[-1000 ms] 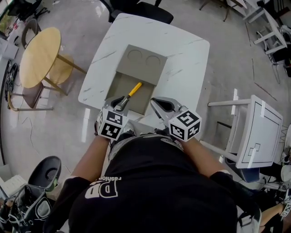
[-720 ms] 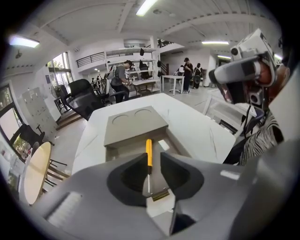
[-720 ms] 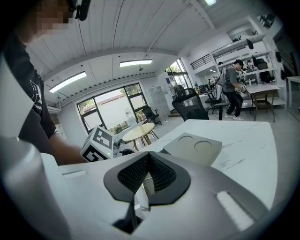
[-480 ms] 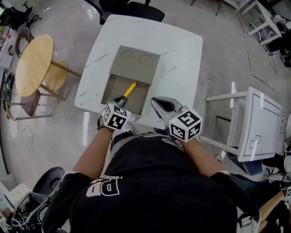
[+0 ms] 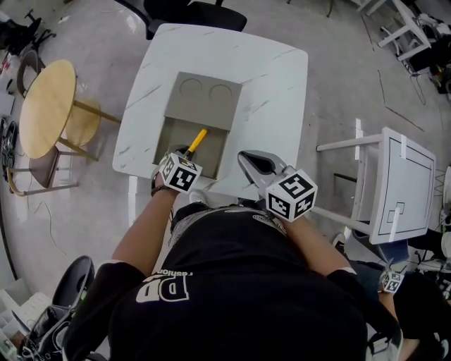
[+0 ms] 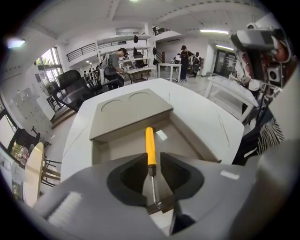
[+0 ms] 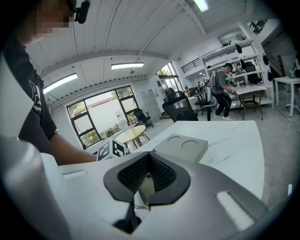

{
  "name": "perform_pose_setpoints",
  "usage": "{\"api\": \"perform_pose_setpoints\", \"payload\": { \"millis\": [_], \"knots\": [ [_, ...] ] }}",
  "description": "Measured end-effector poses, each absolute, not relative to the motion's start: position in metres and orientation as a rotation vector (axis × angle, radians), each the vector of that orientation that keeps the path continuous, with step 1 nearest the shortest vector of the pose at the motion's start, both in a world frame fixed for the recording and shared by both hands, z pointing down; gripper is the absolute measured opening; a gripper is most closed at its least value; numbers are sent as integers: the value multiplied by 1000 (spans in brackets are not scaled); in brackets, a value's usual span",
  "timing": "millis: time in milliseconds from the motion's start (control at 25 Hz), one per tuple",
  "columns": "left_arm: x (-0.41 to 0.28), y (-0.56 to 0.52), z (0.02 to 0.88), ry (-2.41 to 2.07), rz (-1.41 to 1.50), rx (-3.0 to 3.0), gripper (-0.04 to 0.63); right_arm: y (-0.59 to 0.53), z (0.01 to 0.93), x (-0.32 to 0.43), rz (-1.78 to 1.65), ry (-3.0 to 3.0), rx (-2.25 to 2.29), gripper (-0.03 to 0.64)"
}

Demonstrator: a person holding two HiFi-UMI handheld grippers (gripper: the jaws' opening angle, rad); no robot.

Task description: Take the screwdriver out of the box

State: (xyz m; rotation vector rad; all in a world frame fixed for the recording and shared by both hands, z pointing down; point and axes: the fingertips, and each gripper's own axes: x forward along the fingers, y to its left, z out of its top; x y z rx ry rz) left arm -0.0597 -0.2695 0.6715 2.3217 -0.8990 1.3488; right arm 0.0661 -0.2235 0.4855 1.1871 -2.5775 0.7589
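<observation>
A grey box (image 5: 169, 130) lies open on the white marble table (image 5: 275, 77), its lid (image 5: 203, 99) slid to the far side. In the tray lies a screwdriver (image 5: 198, 139) with a yellow handle (image 6: 149, 145) and a thin steel shaft (image 6: 153, 187) that points toward me. My left gripper (image 6: 151, 160) reaches into the tray, open by a narrow gap. Its jaws stand either side of the spot where shaft meets handle. My right gripper (image 5: 246, 156) hovers shut and empty over the table's near edge, right of the box (image 7: 182, 145).
A round wooden table (image 5: 46, 99) with a chair stands to the left. A black office chair (image 5: 204, 13) sits at the table's far side. A white frame chair (image 5: 394, 187) stands to the right. People work at benches in the far background.
My left gripper has moved forward into the box, so its jaws now straddle the screwdriver. The right gripper has stayed in place.
</observation>
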Motion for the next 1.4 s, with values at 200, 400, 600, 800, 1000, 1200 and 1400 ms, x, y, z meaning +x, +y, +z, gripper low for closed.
{"api": "perform_pose_setpoints", "payload": {
  "millis": [200, 400, 600, 800, 1000, 1200, 1400],
  "knots": [
    [-59, -275, 689, -871, 1390, 2298, 145, -223, 487, 75, 759, -2556, 1230, 2],
    [-54, -280, 701, -827, 1440, 2296, 146, -223, 488, 82, 763, -2541, 1259, 2],
    [-49, -284, 705, -794, 1442, 2290, 147, -223, 488, 82, 757, -2533, 1265, 2],
    [-49, -286, 710, -772, 1431, 2248, 147, -226, 486, 86, 756, -2528, 1286, 2],
    [-57, -294, 709, -812, 1407, 2183, 149, -227, 485, 91, 754, -2526, 1304, 2],
    [-55, -295, 709, -792, 1377, 2169, 147, -228, 485, 94, 759, -2525, 1324, 2],
    [-67, -301, 706, -877, 1334, 2126, 141, -227, 485, 95, 757, -2532, 1328, 2]
  ]
}}
